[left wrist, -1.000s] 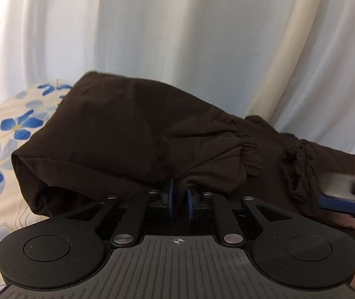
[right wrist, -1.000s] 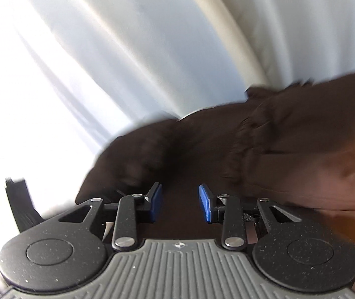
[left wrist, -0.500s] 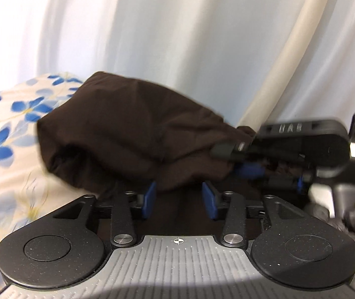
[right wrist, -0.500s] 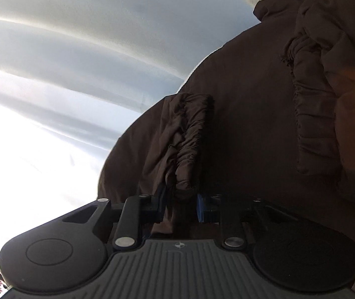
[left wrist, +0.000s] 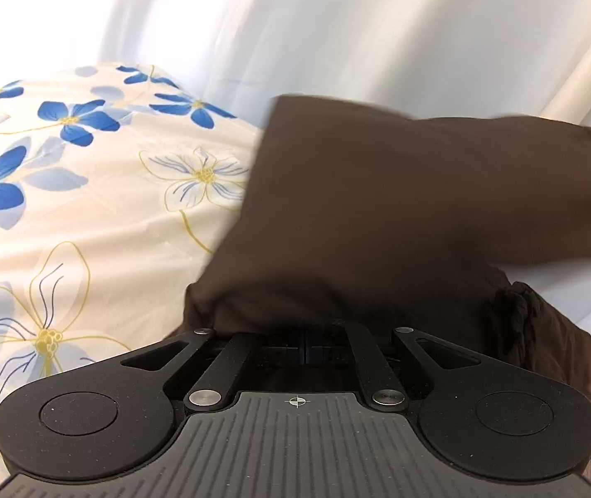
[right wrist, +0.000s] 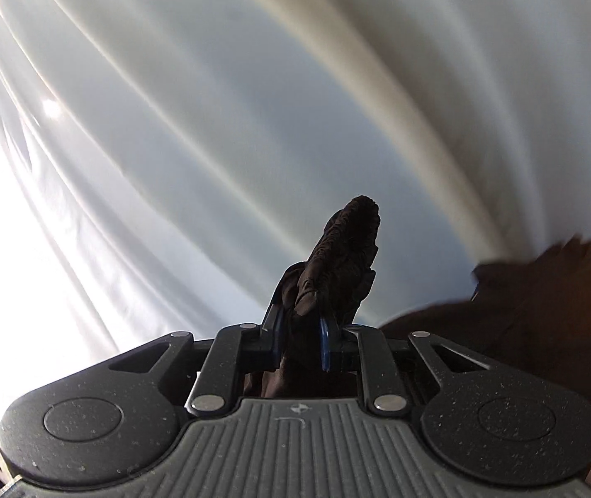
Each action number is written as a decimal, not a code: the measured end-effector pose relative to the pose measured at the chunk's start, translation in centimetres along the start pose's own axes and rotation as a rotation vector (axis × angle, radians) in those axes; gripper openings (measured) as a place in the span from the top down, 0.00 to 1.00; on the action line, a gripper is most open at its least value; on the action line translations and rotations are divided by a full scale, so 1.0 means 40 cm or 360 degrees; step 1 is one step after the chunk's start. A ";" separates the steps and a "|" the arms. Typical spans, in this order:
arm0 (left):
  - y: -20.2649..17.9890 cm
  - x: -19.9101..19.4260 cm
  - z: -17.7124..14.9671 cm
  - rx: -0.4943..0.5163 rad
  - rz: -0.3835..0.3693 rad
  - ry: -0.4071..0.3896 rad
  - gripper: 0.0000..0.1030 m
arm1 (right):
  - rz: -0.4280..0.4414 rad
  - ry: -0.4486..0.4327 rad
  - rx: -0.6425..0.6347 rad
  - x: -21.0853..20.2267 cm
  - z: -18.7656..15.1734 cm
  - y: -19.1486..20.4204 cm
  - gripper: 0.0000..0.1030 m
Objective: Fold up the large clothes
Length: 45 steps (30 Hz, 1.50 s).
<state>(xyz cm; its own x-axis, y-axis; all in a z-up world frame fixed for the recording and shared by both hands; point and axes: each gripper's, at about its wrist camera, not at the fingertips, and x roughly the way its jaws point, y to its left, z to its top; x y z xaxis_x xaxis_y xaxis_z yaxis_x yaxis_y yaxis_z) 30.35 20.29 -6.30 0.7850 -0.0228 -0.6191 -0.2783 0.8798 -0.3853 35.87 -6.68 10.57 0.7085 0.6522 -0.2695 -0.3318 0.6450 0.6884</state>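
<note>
A dark brown garment (left wrist: 399,207) is lifted above the floral bedsheet (left wrist: 88,207) in the left wrist view and drapes over my left gripper (left wrist: 303,346). The left jaws are closed together under the cloth, pinching its edge. In the right wrist view my right gripper (right wrist: 301,344) is shut on a gathered, elastic part of the same garment (right wrist: 336,265), which sticks up between the blue pads (right wrist: 325,346). More of the brown cloth (right wrist: 544,315) hangs at the right.
White curtains (left wrist: 336,29) fill the background in both views (right wrist: 254,103). A cream curtain fold (left wrist: 585,66) runs down at the right of the left wrist view. The bedsheet lies to the left below the garment.
My left gripper opened half a second ago and has now shut on the garment again and lifted it. My right gripper closed on the gathered band and raised it towards the curtain.
</note>
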 end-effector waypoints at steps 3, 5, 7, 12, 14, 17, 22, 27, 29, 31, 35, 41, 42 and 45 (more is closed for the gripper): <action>-0.039 -0.001 -0.007 0.0140 0.0040 0.0023 0.95 | -0.0068 -0.0082 -0.0005 -0.129 0.021 -0.068 0.84; -0.066 0.000 -0.016 0.0216 0.0054 0.0052 0.95 | -0.0157 -0.0085 0.0027 -0.177 0.021 -0.116 0.84; -0.083 0.003 -0.025 0.0270 0.0072 0.0069 0.95 | -0.0281 -0.0074 0.0052 -0.222 -0.009 -0.172 0.84; -0.106 -0.010 -0.045 0.0329 0.0082 0.0122 0.79 | -0.0624 0.0199 0.0174 -0.205 -0.098 -0.335 0.84; -0.113 -0.040 -0.051 0.0331 0.0036 0.0120 0.61 | -0.0690 0.0261 0.0203 -0.190 -0.124 -0.375 0.84; -0.128 -0.094 -0.053 0.0352 0.0050 0.0083 0.52 | -0.0679 0.0249 0.0179 -0.194 -0.125 -0.371 0.84; -0.137 -0.189 -0.032 0.0346 0.0026 -0.0044 0.25 | -0.0595 0.0217 0.0162 -0.212 -0.106 -0.349 0.69; -0.185 -0.214 0.009 0.0410 -0.0032 -0.0184 0.15 | -0.0533 0.0232 0.0362 -0.215 -0.093 -0.410 0.54; -0.209 -0.176 0.020 0.0453 0.0031 -0.0184 0.17 | -0.0507 0.0259 0.0410 -0.161 -0.114 -0.410 0.63; -0.233 -0.146 0.031 0.0487 0.0035 -0.0179 0.18 | -0.0514 0.0296 0.0418 -0.132 -0.119 -0.407 0.78; -0.291 -0.079 0.047 0.0608 0.0123 -0.0253 0.18 | -0.0640 0.0195 -0.0049 -0.139 -0.092 -0.282 0.82; -0.263 0.089 0.010 0.0570 0.0225 0.0016 0.19 | -0.0869 0.0189 -0.0395 -0.118 -0.113 -0.250 0.82; -0.254 0.096 0.002 0.0566 0.0222 0.0014 0.18 | -0.0897 0.0223 -0.0373 -0.106 -0.121 -0.275 0.80; -0.249 0.087 0.009 0.0588 0.0223 0.0006 0.17 | -0.0935 0.0304 -0.0345 -0.077 -0.137 -0.326 0.62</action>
<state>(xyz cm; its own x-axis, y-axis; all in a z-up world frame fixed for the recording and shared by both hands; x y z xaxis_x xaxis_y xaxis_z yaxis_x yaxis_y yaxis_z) 36.05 11.61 -4.36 0.7513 0.1086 -0.6510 -0.1643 0.9861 -0.0251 34.61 -14.90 -1.25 0.6936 0.2134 -0.6880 -0.0556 0.9681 0.2442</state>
